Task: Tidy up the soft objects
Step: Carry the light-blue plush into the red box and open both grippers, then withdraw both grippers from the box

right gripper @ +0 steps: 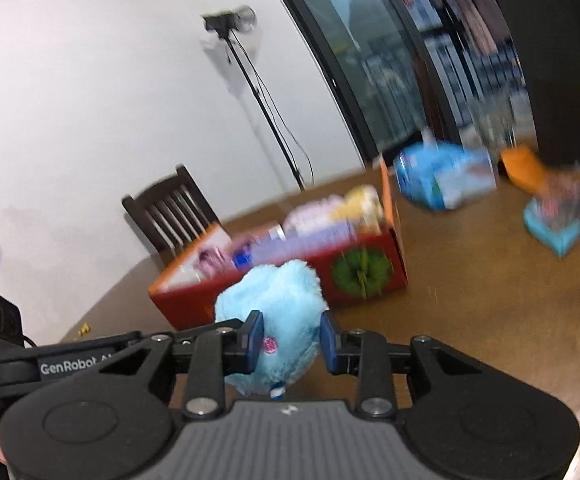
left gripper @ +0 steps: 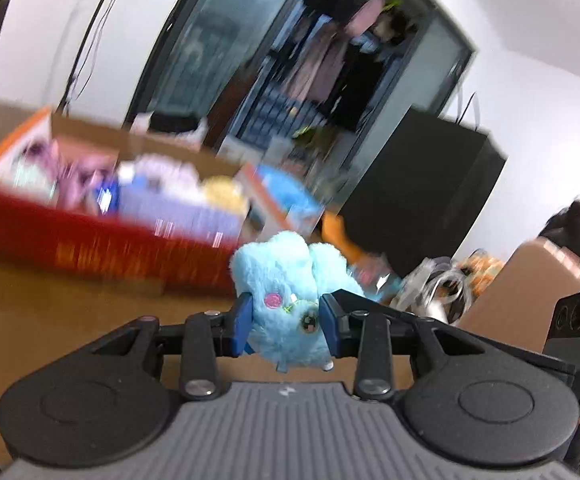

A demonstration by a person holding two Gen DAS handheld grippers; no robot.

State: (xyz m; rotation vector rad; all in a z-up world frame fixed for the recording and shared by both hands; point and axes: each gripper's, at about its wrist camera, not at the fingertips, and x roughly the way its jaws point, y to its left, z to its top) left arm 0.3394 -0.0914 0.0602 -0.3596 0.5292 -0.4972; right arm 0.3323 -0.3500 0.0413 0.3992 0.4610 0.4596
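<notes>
My left gripper [left gripper: 286, 320] is shut on a fluffy light-blue plush toy [left gripper: 286, 276] with pink cheek patches, held above the brown table. My right gripper [right gripper: 290, 340] is shut on a light-blue plush [right gripper: 274, 312] too; it looks like the same toy or a matching one, I cannot tell which. A red cardboard box [left gripper: 90, 240] with open flaps stands on the table ahead and left in the left wrist view. It holds several soft toys, purple, pink and yellow. In the right wrist view the red box [right gripper: 369, 276] lies just beyond the plush.
A blue package [right gripper: 441, 178], an orange item [right gripper: 525, 168] and a teal tray of small things [right gripper: 561, 220] lie on the table [right gripper: 489, 300] at right. A dark wooden chair [right gripper: 170, 216] stands behind the box. A brown carton [left gripper: 529, 280] and a black cabinet [left gripper: 421, 184] are at right.
</notes>
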